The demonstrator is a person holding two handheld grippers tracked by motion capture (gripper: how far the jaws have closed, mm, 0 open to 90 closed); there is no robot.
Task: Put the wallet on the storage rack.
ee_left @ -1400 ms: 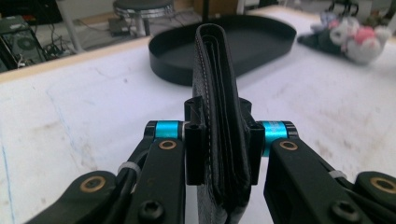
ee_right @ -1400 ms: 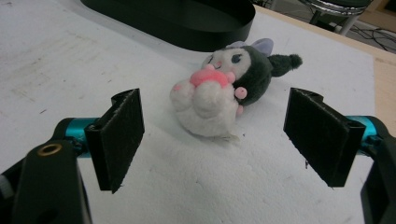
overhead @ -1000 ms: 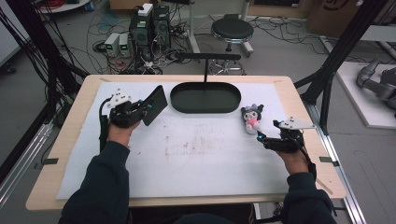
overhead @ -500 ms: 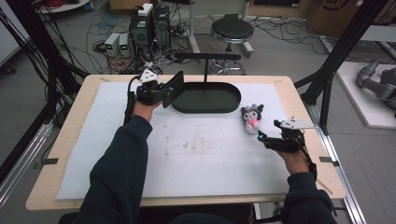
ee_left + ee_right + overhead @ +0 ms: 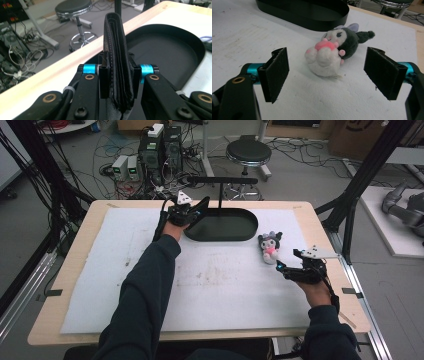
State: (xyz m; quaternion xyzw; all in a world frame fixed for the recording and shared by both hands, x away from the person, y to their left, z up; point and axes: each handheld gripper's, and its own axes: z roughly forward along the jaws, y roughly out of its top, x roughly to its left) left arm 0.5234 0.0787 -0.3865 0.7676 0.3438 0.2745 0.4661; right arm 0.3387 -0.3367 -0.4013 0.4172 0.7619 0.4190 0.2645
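A black leather wallet stands on edge between the pads of my left gripper, which is shut on it. In the high view that left gripper hangs with the wallet over the left end of the black oval tray. A small plush toy, white with a dark hood and a pink nose, lies on the white mat to the right of the tray. My right gripper rests just right of it, open; in its own view the plush toy lies a little beyond the wide-apart pads.
The tray's dark floor is bare. A white foam mat covers the wooden table. A black T-shaped stand rises behind the tray. Beyond the far edge are a stool, cables and computer boxes.
My left gripper has carried the wallet from the table's left side rightward and away from the person to the tray's left end. The right gripper and the plush toy have kept still.
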